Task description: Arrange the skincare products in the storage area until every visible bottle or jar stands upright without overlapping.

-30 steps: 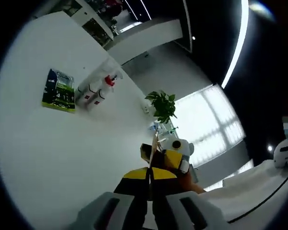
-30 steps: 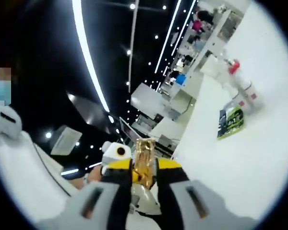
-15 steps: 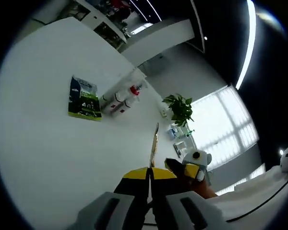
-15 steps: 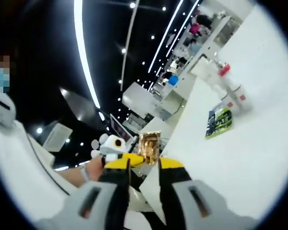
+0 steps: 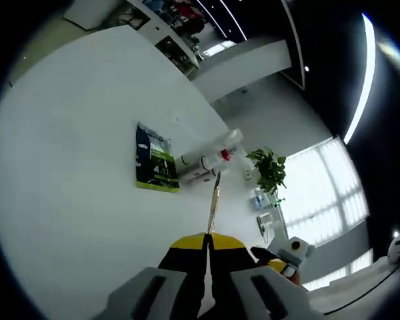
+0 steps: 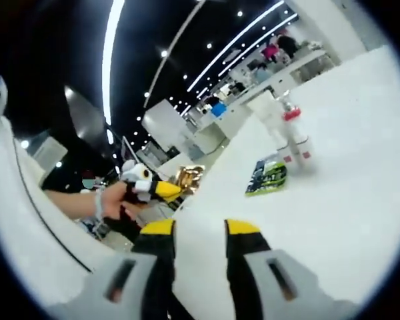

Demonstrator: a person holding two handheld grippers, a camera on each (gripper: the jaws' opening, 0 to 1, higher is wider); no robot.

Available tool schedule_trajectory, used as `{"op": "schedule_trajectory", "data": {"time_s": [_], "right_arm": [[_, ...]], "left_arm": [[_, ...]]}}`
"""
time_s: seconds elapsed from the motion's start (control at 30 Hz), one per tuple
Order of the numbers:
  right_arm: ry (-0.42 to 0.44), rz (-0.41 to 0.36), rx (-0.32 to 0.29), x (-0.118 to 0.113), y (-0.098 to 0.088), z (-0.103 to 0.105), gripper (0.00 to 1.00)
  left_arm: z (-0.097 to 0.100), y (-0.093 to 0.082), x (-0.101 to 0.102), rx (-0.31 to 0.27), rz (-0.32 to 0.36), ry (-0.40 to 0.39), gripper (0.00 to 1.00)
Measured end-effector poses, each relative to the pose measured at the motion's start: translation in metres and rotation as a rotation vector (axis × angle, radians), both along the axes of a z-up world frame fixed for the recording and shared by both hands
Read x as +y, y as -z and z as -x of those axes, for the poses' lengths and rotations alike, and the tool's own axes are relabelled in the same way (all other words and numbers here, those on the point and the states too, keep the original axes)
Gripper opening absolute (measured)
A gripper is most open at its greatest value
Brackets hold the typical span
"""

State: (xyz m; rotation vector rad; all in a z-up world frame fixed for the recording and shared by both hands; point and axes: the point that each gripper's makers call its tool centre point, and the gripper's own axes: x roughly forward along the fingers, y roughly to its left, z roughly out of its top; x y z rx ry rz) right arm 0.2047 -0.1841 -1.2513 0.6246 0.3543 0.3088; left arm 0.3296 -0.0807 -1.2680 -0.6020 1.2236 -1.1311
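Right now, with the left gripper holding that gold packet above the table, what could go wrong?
1. The left gripper pinches the thin gold packet only at its edge, well above the white table; it could slip out and drop.
2. The two white bottles with red caps stand close together beside the green packet; setting the gold packet near them could knock one over.
3. The right gripper is open and empty, so nothing steadies the bottles.
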Motion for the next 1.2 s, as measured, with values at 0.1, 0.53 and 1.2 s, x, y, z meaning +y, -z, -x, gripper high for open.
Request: {"op": "schedule_trajectory", "data": {"time_s": [0.1,0.53,1.2], "right_arm": [[0.017,0.05,0.026,-0.004,0.008,-0.004,0.35],[0.059,0.243,0.135,-0.024,0.042,-0.017,0.49],[0.087,0.197,0.22,-0.029,0.069,-0.024,0.49]], "left_arm": [[-0.017,0.006,-0.001,0.017,-0.005,-0.022,0.0],[-0.082,0.037,-0.022,0.031,-0.098,-0.049,0.0],[-0.14,0.094,-0.051,0.134,-0.203,-0.082,0.0]]}}
